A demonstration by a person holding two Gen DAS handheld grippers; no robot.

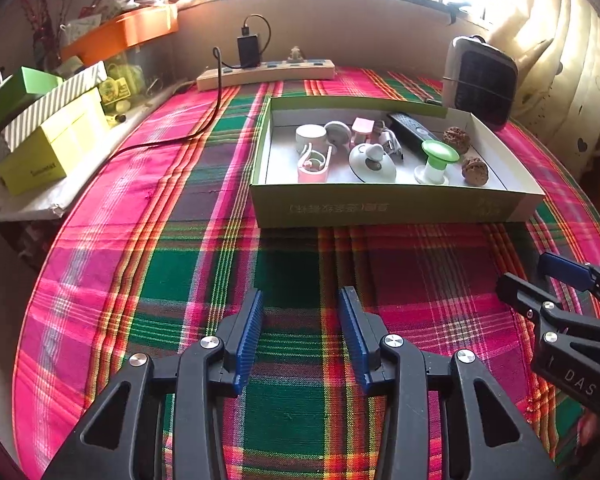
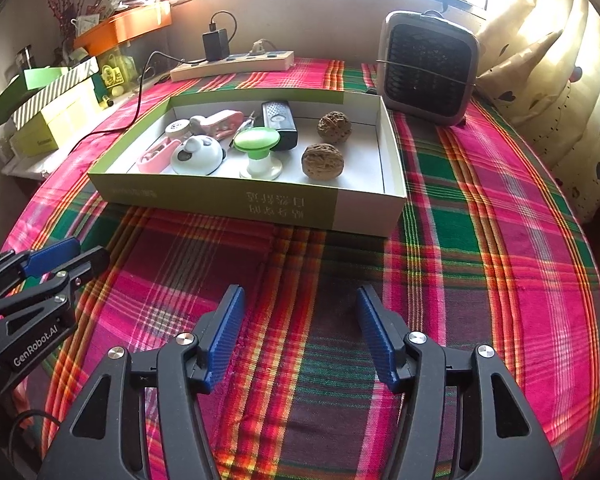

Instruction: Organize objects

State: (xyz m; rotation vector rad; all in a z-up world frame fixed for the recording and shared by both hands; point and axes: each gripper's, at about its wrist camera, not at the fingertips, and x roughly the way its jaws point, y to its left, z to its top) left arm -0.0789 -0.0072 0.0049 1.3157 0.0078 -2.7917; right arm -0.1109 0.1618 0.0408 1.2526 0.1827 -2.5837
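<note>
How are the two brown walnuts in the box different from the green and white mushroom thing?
The walnuts are brown and wrinkly; the mushroom thing is smooth, with a green top and white base. The walnuts are round lumps lying low; the mushroom thing stands upright on a stem. There are two walnuts but one mushroom thing. All sit inside the box, untouched by either gripper.

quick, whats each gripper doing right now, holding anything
Left gripper: open, nothing between its fingers, above the plaid cloth.
Right gripper: open, empty as well.

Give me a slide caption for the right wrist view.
Open right gripper over plaid cloth, facing box of small items.
</note>
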